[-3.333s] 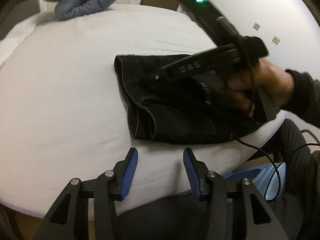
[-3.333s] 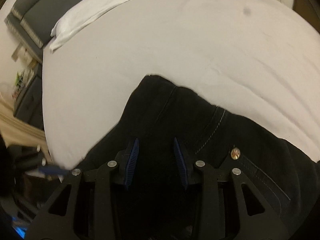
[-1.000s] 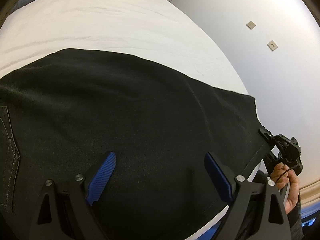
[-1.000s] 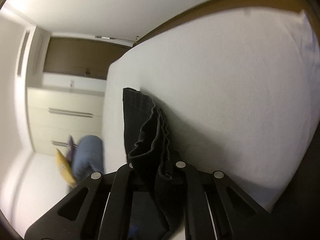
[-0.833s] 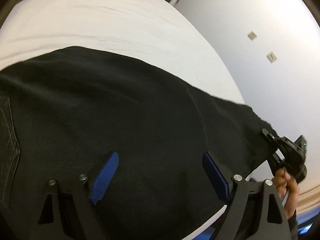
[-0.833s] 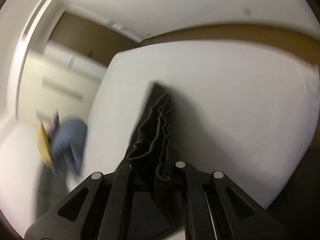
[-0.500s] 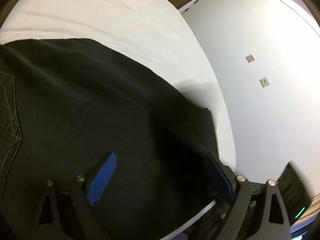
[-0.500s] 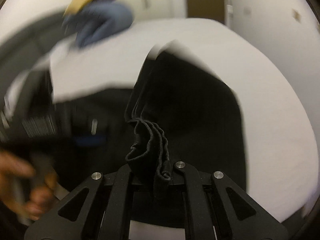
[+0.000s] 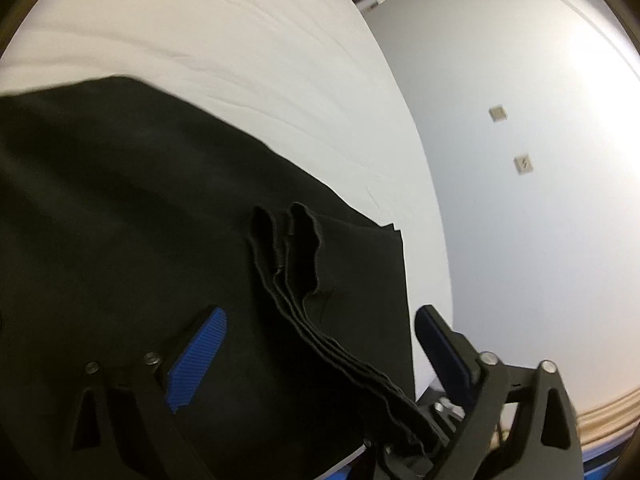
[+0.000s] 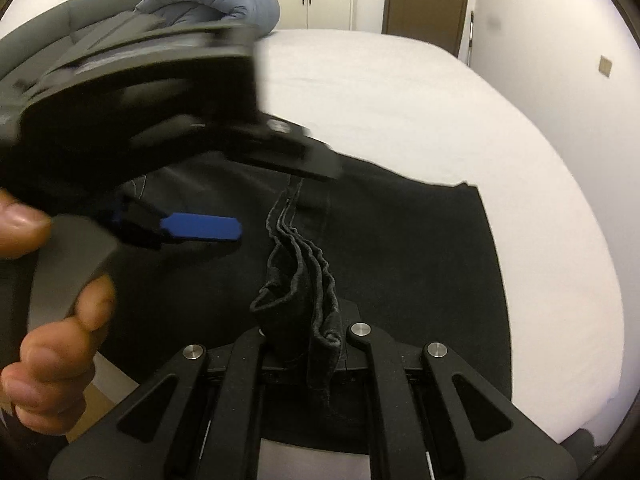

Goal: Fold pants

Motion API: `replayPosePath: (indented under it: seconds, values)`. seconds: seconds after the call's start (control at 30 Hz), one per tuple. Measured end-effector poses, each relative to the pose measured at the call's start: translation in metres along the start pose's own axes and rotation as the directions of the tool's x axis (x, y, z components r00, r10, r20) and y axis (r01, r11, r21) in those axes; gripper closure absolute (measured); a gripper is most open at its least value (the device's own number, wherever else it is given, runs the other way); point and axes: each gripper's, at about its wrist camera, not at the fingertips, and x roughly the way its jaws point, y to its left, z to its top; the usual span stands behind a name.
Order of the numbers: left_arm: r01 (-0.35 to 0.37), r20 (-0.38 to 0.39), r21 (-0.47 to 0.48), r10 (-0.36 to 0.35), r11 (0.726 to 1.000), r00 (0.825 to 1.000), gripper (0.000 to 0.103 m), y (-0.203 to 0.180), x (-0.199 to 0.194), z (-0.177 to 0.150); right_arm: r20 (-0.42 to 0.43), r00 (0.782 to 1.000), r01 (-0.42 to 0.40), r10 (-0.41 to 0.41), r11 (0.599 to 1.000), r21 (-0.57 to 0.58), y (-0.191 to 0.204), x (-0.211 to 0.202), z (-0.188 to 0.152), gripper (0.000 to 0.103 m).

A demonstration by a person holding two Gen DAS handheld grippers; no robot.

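1. The black pants [image 10: 400, 240] lie spread flat near the bed's [image 10: 440, 92] front edge.
2. The right gripper [image 10: 308, 332] is clamped on a bunched stack of hem layers, lifted over the flat cloth.
3. The left gripper [image 9: 316, 340] hangs wide apart above the pants, holding nothing.

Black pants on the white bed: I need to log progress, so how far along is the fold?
Done: the black pants lie spread on the white bed. In hand: the right gripper clamps the bunched hem; the left gripper hovers open. Left: laying the fold flat.
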Motion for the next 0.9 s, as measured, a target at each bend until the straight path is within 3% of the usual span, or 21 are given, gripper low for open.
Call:
replayPosePath:
  seconds: [0.03, 0.07, 0.1, 0.13, 0.2, 0.33, 0.43, 0.57, 0.77, 0.9]
  values:
    - [-0.004, -0.02, 0.017, 0.004, 1.0, 1.0, 0.043, -0.003, 0.003, 0.003, 0.007, 1.0, 0.003, -0.003, 1.0, -0.01, 0.003, -0.003, 0.0, 0.098]
    - [-0.012, -0.054, 0.03, 0.014, 0.999, 0.998, 0.077, -0.005, 0.009, 0.007, 0.012, 1.0, 0.004, -0.003, 1.0, -0.015, 0.004, -0.009, -0.007, 0.098]
    - [-0.033, -0.082, 0.041, 0.036, 0.999, 0.996, 0.091, -0.006, 0.013, 0.011, 0.014, 1.0, 0.005, -0.005, 1.0, -0.023, 0.007, -0.01, -0.008, 0.098]
    - [-0.039, -0.095, 0.054, 0.044, 0.998, 0.994, 0.095, -0.007, 0.015, 0.016, 0.017, 1.0, 0.009, -0.008, 1.0, -0.03, 0.009, -0.011, -0.009, 0.097]
    - [-0.035, -0.113, 0.102, 0.046, 0.994, 0.992, 0.095, -0.012, 0.013, 0.023, 0.021, 1.0, 0.002, -0.001, 0.999, -0.034, 0.013, -0.014, -0.01, 0.097]
    - [-0.082, -0.141, 0.248, 0.12, 0.965, 0.983, 0.095, -0.029, 0.004, 0.034, 0.036, 0.999, -0.021, 0.023, 0.998, -0.053, 0.021, -0.019, -0.007, 0.097]
    - [-0.1, -0.155, 0.299, 0.152, 0.949, 0.976, 0.095, -0.027, -0.007, 0.04, 0.041, 0.998, -0.05, 0.053, 0.996, -0.072, 0.021, -0.028, -0.019, 0.097]
    - [-0.137, -0.158, 0.322, 0.196, 0.937, 0.968, 0.095, -0.008, -0.023, 0.04, 0.026, 0.993, -0.117, 0.119, 0.99, -0.08, 0.038, -0.025, -0.022, 0.097]
    - [-0.171, -0.158, 0.273, 0.219, 0.947, 0.963, 0.095, 0.028, -0.039, 0.04, -0.03, 0.975, -0.221, 0.22, 0.974, -0.055, 0.062, -0.006, -0.032, 0.097]
    - [-0.199, -0.151, 0.278, 0.248, 0.94, 0.957, 0.095, 0.041, -0.04, 0.044, -0.061, 0.963, -0.265, 0.263, 0.964, -0.035, 0.07, 0.001, -0.036, 0.097]
